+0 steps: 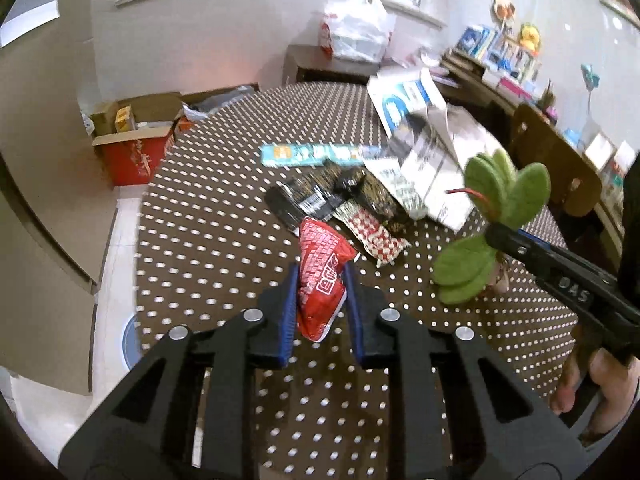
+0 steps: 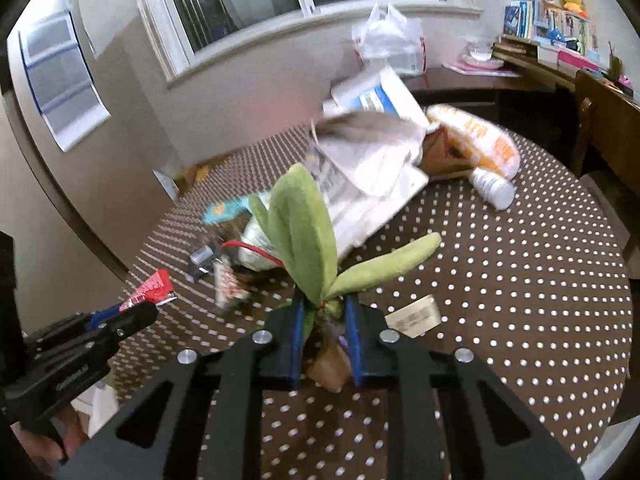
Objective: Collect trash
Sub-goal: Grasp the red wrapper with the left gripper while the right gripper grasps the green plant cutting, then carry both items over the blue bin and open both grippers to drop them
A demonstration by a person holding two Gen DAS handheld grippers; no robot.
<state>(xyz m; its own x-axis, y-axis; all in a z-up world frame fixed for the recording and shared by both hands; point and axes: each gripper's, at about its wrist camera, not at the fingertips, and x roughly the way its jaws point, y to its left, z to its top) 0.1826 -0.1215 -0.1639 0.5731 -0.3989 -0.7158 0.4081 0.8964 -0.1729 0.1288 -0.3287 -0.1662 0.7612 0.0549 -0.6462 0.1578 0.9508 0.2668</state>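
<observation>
A round table (image 1: 200,216) carries everything; its brown cloth has a regular pattern of white dots.

Toward the far edge lies the largest item, a heap of crumpled newspaper (image 1: 436,168), print too blurred to read. A white and blue bag (image 1: 404,96) rests against its far side, with a large blue letter on it that cannot be made out. In the right wrist view an orange and white packet (image 2: 484,140) and a white bottle (image 2: 494,188), lying on its side, sit beyond the paper toward the right edge.

Near the centre a long light-blue carton (image 1: 316,155) lies flat, its lettering illegible. Touching it on the near side are black printed wrappers (image 1: 312,200) and a red-and-white checked wrapper (image 1: 372,236).

A felt plant with green leaves (image 2: 304,236) and a brown base is pinched at the stem by the right gripper (image 2: 323,312), blue pads pressed against both sides, clear of the cloth. Raised letters on that gripper's body read "DAS" in the left wrist view.

The left gripper (image 1: 322,280) has its jaws drawn in on a red snack wrapper (image 1: 324,272) with white characters, held just above the near part of the table.

A small beige label (image 2: 414,314) lies flat beside the right gripper.
</observation>
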